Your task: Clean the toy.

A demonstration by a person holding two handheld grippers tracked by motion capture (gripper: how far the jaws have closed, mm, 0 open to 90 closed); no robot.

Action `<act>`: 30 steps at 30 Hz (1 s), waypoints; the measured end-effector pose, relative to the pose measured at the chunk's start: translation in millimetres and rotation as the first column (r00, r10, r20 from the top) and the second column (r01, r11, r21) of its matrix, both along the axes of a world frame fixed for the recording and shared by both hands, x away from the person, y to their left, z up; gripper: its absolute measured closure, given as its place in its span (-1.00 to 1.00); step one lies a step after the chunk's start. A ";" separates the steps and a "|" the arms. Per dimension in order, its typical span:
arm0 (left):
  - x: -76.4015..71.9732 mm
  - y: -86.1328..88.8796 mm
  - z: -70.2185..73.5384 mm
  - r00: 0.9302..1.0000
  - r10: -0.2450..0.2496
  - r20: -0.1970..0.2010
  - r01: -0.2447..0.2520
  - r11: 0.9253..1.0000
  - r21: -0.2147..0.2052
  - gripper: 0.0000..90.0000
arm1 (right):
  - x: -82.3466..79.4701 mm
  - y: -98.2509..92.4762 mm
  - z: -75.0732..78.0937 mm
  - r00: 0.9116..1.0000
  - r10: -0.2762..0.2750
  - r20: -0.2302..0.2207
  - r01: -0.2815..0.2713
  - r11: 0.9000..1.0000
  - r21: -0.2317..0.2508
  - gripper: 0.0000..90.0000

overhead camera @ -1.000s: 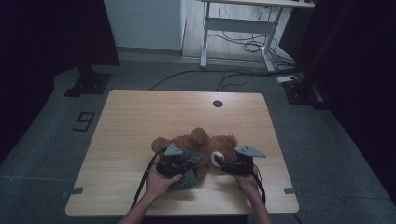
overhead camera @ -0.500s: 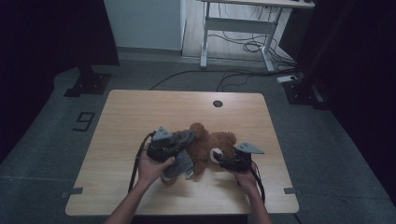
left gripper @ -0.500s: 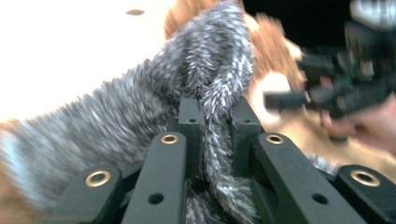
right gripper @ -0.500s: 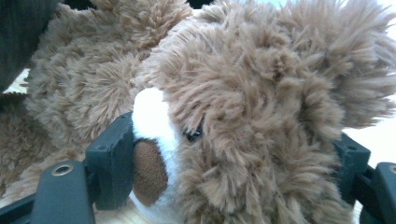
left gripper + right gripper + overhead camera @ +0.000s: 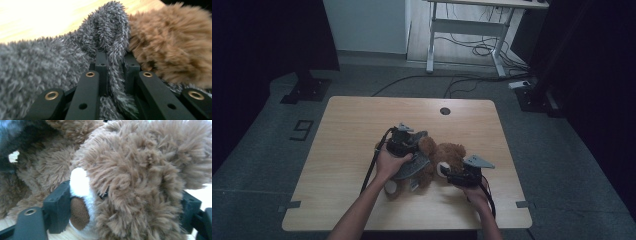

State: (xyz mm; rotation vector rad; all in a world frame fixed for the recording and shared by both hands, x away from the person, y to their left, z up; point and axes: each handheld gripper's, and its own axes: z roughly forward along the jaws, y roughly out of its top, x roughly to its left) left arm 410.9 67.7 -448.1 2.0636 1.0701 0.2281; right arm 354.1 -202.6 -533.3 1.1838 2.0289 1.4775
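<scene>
High view: teddy bear [image 5: 447, 159] lies on the wooden table [image 5: 362, 125], near the person's edge, w/ a grey fuzzy garment [image 5: 412, 167] round its body. Left gripper [image 5: 404, 142] sits over the garment, right gripper [image 5: 457, 176] at the head, prob. steadying the toy so the garment can be pulled; detail is small here. Left gripper view: jaws nearly together, pinching a fold of grey fabric [image 5: 117, 50], brown fur [image 5: 170, 45] just beside it. Right gripper view: jaws spread wide either side of the bear's head [image 5: 140, 182], one pad touching the white muzzle [image 5: 78, 182]; they've just been opening, head between them, so the hold looks loose.
</scene>
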 end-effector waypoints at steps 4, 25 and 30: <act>-3.3 9.6 -7.8 0.999 -0.010 -0.030 0.008 0.999 -0.049 0.74 | -2.5 3.9 2.1 1.000 -0.015 -0.005 0.015 1.000 -0.015 -0.71; -45.1 17.1 -24.4 0.998 -0.042 0.053 0.046 0.996 -0.076 0.76 | -9.4 -33.7 35.6 0.998 -0.011 -0.057 0.015 0.997 0.074 -0.96; -59.7 20.4 -28.2 0.996 -0.055 0.068 0.062 0.993 -0.100 0.76 | -5.6 -21.9 29.9 0.995 0.023 -0.095 -0.018 0.999 0.047 -0.99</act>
